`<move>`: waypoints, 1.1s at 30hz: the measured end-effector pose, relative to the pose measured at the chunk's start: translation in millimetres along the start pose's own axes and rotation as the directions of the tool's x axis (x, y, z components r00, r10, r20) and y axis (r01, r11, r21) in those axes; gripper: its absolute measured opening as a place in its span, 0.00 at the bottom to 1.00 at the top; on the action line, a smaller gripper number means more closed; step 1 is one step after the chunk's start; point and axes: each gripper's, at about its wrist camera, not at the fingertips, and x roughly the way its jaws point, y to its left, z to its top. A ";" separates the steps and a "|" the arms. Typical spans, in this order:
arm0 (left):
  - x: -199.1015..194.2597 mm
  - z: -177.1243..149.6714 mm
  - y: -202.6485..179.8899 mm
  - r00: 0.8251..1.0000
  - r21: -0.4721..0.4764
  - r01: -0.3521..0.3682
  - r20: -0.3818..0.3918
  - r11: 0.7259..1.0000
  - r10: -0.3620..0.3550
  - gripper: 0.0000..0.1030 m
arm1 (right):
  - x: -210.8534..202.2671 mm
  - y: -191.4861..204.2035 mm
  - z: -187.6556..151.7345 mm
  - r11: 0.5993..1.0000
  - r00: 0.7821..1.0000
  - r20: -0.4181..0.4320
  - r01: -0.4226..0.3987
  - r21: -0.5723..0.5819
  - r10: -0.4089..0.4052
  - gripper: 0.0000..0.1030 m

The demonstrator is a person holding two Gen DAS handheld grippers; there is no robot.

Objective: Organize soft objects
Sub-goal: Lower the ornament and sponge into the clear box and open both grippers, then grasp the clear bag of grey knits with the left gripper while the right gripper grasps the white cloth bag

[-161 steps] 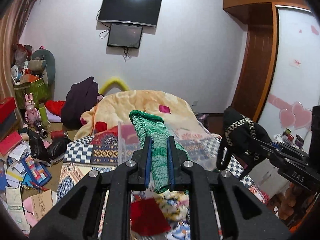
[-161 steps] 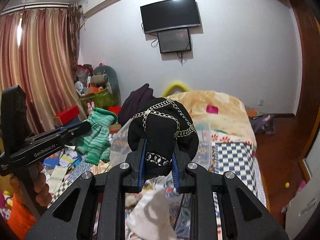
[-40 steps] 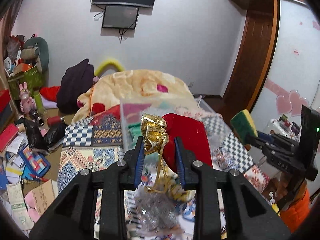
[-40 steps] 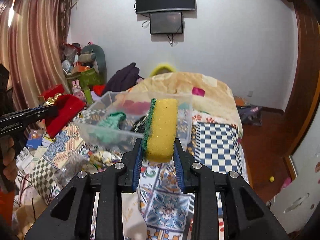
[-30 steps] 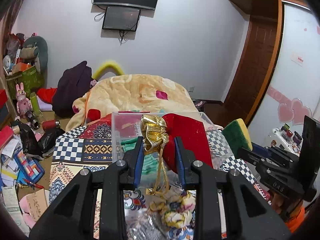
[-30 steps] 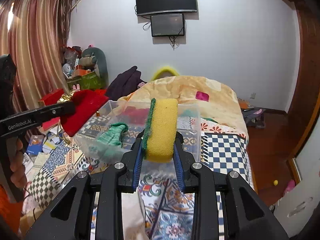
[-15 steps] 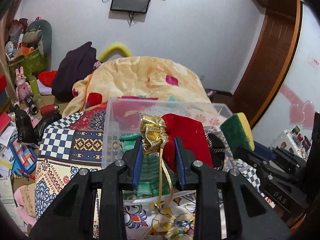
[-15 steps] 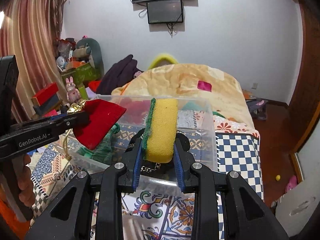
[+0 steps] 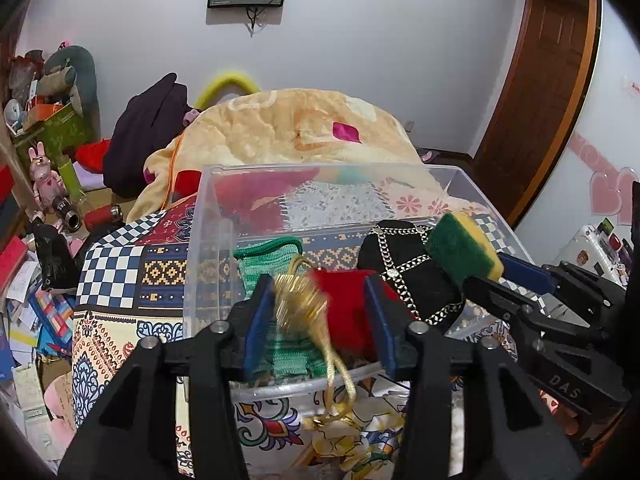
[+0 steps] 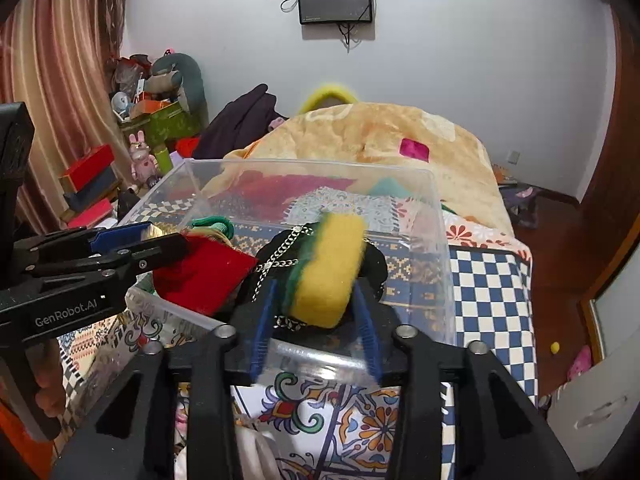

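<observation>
I have both grippers over the clear plastic bin [image 9: 208, 216], which sits on the patterned quilt [image 9: 116, 272] of the bed. My left gripper [image 9: 318, 320] has just been opening: its blue pads now stand apart from the red pouch [image 9: 348, 312] with the gold drawstring top [image 9: 298, 304], which shows blurred between them above the near wall of the bin, its gold cord [image 9: 340, 376] trailing over that wall. I cannot tell whether the pouch still touches either pad. My right gripper [image 10: 316, 312] has likewise just been opening, and the yellow sponge [image 10: 328, 268] with its green scouring face sits tilted and blurred between the spread fingers, over the near right part of the bin. Inside the bin, the green knitted glove [image 9: 272, 256] lies toward the left, just behind the pouch, and the black bag with the silver chain [image 9: 404, 264] lies to the right, directly under the sponge. Beyond the bin's far wall the orange blanket [image 9: 288, 128] is heaped on the bed.
</observation>
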 end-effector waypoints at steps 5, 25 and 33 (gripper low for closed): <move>-16.3 1.1 -2.9 0.999 0.021 -0.010 0.035 1.000 0.009 0.54 | -15.3 1.5 2.4 1.000 0.999 0.037 0.013 -0.018 -0.012 0.46; -110.5 -35.8 -2.5 0.986 0.079 -0.018 0.164 0.997 0.005 0.74 | -74.1 6.2 -23.7 0.998 0.989 0.133 -0.066 -0.005 0.066 0.67; -94.8 -74.5 -2.8 0.998 0.079 -0.018 0.058 0.997 0.013 0.75 | -61.5 12.6 -54.9 0.996 0.995 0.044 -0.089 0.021 0.088 0.67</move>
